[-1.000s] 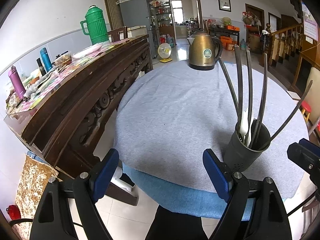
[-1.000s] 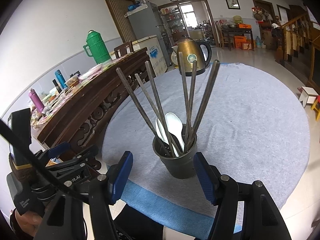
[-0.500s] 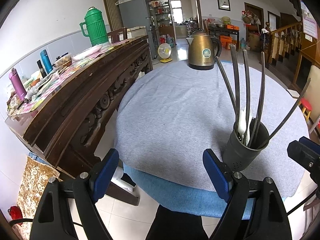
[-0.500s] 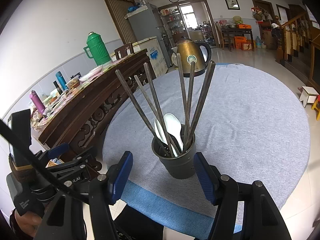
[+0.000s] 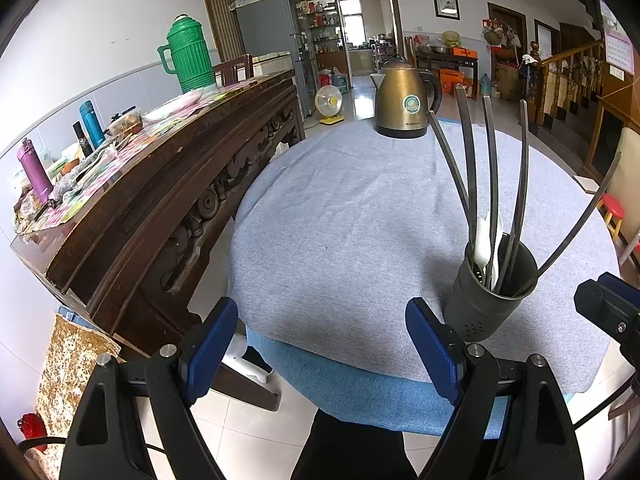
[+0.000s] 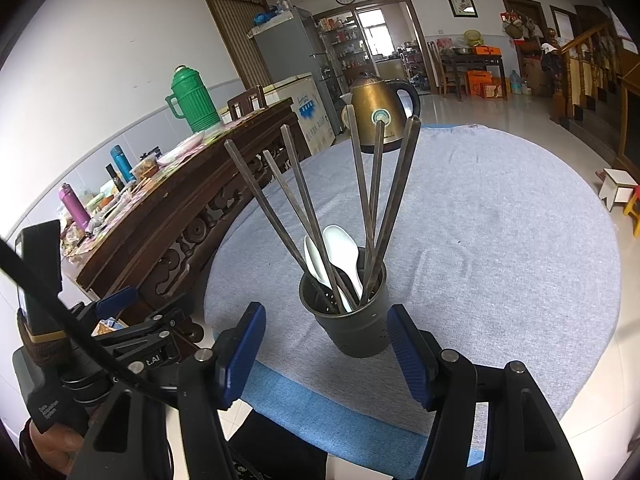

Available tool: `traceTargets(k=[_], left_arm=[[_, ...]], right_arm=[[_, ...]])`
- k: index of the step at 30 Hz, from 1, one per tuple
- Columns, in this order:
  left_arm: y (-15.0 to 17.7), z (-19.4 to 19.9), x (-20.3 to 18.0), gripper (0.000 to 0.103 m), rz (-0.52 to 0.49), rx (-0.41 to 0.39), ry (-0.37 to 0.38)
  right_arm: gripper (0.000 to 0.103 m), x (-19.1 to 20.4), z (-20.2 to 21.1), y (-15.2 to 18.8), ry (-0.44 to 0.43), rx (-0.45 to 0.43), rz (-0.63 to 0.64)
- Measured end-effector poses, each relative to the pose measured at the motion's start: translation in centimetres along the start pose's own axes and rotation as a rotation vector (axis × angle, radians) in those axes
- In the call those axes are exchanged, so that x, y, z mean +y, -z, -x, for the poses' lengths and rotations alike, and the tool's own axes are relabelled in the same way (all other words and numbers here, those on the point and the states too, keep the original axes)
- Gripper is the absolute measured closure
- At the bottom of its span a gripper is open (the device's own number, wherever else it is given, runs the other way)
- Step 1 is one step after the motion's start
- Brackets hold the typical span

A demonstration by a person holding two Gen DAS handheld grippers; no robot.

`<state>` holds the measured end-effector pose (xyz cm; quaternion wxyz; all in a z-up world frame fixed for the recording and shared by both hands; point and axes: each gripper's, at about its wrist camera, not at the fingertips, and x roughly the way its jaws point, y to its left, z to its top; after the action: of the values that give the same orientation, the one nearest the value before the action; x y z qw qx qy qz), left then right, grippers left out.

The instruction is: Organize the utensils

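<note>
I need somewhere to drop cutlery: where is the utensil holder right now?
The dark utensil holder stands on the grey-clothed round table near its front edge, centred just ahead of the open right gripper, with the brass kettle at the far edge.

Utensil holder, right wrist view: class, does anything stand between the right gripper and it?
Nothing visible does. The holder stands on the grey cloth just ahead of the open right gripper, with only bare cloth between. The kettle stands far behind.

Black fingers (image 6: 412,364), blue pads (image 5: 430,346)
</note>
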<state>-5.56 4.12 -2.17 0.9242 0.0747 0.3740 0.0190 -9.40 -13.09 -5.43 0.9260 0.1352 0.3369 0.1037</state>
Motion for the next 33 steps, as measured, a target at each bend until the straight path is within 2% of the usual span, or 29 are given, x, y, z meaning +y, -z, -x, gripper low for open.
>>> traceTargets(k=[17,33], left_arm=[[0.09,-0.03,-0.23,0.017,-0.003,-0.001,0.002],[-0.31,-0.74,-0.05,0.017,-0.008,-0.003,0.057]], right_arm=[[0.036,-0.14,0.11,-0.08,0.005,-0.004,0.001],[0.036,0.26,0.49,-0.44,0.059,-0.011,0.001]])
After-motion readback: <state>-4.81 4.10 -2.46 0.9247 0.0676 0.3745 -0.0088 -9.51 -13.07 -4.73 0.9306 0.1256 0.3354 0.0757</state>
